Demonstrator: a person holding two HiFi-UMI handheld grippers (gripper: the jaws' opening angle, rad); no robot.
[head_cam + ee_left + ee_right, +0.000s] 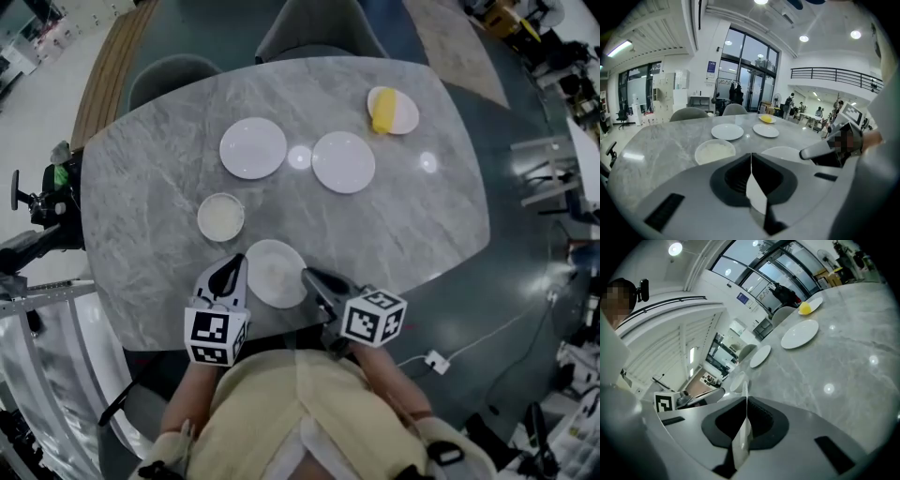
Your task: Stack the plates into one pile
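A white plate (pixel 275 272) sits at the table's near edge between my two grippers. My right gripper (pixel 311 278) is rolled over and shut on its right rim; the plate (pixel 746 391) shows there as a thin white sliver between the jaws. My left gripper (pixel 236 268) is shut at the plate's left edge with nothing between its jaws (pixel 751 157); the plate (pixel 785 152) lies just right of its tips. Further off are a small deep plate (pixel 221 217), two flat plates (pixel 253 147) (pixel 343 161), and a plate (pixel 401 114) holding a yellow thing (pixel 382 113).
The grey marble table (pixel 431 216) is oval, and its near edge runs just in front of the person. Two grey chairs (pixel 178 73) (pixel 319 33) stand at the far side. A cable and a white plug (pixel 436 361) lie on the floor at right.
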